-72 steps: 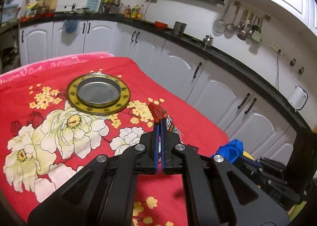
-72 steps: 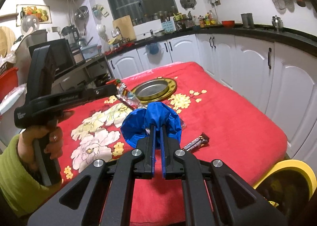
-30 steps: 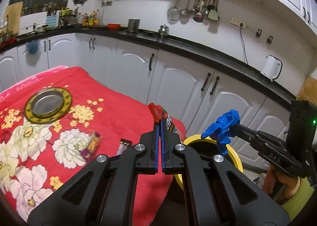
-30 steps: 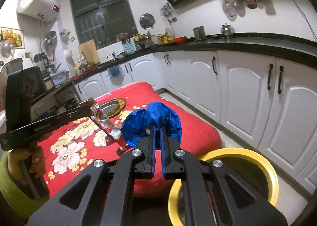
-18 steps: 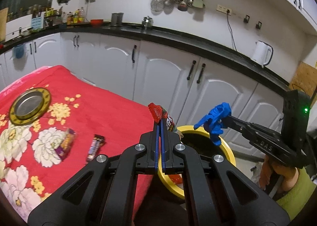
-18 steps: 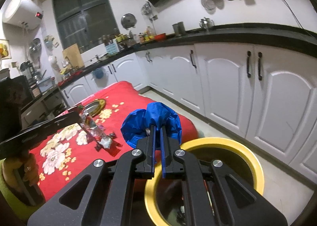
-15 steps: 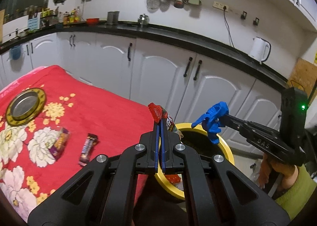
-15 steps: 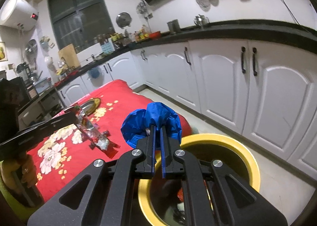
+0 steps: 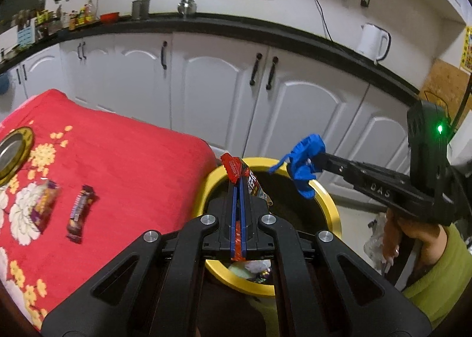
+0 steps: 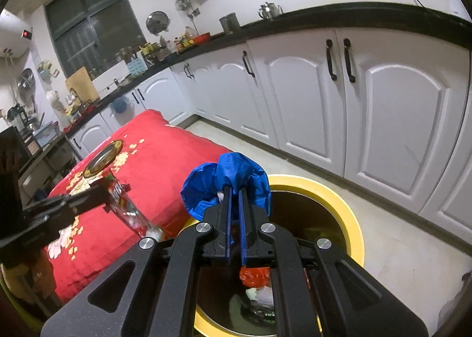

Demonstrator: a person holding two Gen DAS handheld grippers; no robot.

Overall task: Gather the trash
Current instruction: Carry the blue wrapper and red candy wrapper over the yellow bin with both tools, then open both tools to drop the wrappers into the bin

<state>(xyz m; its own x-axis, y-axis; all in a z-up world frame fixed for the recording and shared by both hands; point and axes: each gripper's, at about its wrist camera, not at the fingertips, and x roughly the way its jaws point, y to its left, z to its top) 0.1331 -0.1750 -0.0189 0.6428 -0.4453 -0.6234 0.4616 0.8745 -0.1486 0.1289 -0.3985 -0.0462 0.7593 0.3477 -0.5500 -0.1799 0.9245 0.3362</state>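
Observation:
My left gripper (image 9: 238, 182) is shut on a red snack wrapper (image 9: 242, 175) and holds it over the near rim of the yellow-rimmed trash bin (image 9: 332, 213). My right gripper (image 10: 234, 189) is shut on a crumpled blue wrapper (image 10: 233, 171) above the bin's (image 10: 351, 219) left side; it shows from the left wrist view (image 9: 306, 164) too. The bin holds trash, among it a red piece (image 10: 254, 275). Two wrappers, a candy bar (image 9: 80, 209) and an orange-purple packet (image 9: 44, 207), lie on the red flowered cloth (image 9: 132, 165).
A gold-rimmed metal plate (image 9: 11, 154) sits far left on the cloth, also in the right wrist view (image 10: 101, 160). White cabinets (image 10: 309, 95) under a black counter run behind the bin. A white kettle (image 9: 373, 42) stands on the counter. Tiled floor (image 10: 407, 254) surrounds the bin.
Both grippers have swung from the table over to the trash bin, each still holding its wrapper. They now hang lower and closer over the bin's opening.

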